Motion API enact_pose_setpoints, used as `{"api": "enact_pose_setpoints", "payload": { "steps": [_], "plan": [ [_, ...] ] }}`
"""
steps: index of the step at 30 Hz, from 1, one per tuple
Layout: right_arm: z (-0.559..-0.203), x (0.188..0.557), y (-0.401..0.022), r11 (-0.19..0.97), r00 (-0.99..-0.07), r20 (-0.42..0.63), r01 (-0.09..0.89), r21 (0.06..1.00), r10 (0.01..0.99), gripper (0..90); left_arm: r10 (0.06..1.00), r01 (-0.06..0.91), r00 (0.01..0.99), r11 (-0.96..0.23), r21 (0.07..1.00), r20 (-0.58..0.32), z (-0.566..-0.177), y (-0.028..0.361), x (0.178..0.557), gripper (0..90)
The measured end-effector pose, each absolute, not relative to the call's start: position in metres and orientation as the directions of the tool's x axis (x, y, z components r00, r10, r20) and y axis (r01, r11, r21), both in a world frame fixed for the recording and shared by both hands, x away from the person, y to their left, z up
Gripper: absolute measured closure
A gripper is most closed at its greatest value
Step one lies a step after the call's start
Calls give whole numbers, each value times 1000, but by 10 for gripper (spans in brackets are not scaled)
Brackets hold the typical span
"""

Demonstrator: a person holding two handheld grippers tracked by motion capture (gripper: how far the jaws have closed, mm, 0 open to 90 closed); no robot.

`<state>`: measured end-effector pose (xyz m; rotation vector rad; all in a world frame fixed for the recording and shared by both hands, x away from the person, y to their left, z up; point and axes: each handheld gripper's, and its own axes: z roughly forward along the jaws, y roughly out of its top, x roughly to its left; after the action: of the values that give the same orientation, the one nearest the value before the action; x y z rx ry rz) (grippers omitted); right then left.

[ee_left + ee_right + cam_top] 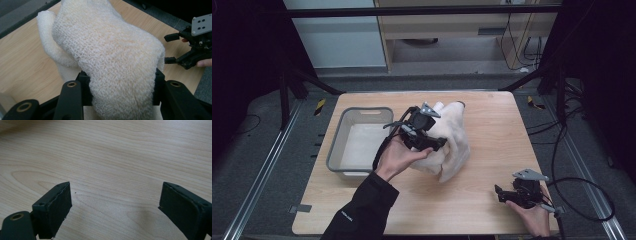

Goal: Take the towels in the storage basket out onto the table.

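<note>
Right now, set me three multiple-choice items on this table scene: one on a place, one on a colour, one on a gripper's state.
1. Where does the grey plastic bin stand from the cream knitted cloth in the high view?
A. to its left
B. to its right
C. on top of it

2. What colour is the cloth?
A. blue
B. cream
C. red

3. How is the left gripper?
A. open over bare wood
B. lying in the bin
C. shut on the cloth

Answers: 1 A, the bin sits at the table's left side; 2 B, the knit is cream; 3 C, both pads press into the cloth between them.
</note>
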<state>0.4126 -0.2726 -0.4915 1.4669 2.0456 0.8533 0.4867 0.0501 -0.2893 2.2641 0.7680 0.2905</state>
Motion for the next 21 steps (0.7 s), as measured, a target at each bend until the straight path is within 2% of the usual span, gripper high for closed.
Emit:
{"api": "enact_pose_setpoints", "payload": {
  "steps": [21],
  "plan": [
    [-493, 412, -273, 222, -304, -16, 658, 720, 953, 103, 591, 478, 804, -579, 660, -65, -354, 27, 495, 517]
  ]
}}
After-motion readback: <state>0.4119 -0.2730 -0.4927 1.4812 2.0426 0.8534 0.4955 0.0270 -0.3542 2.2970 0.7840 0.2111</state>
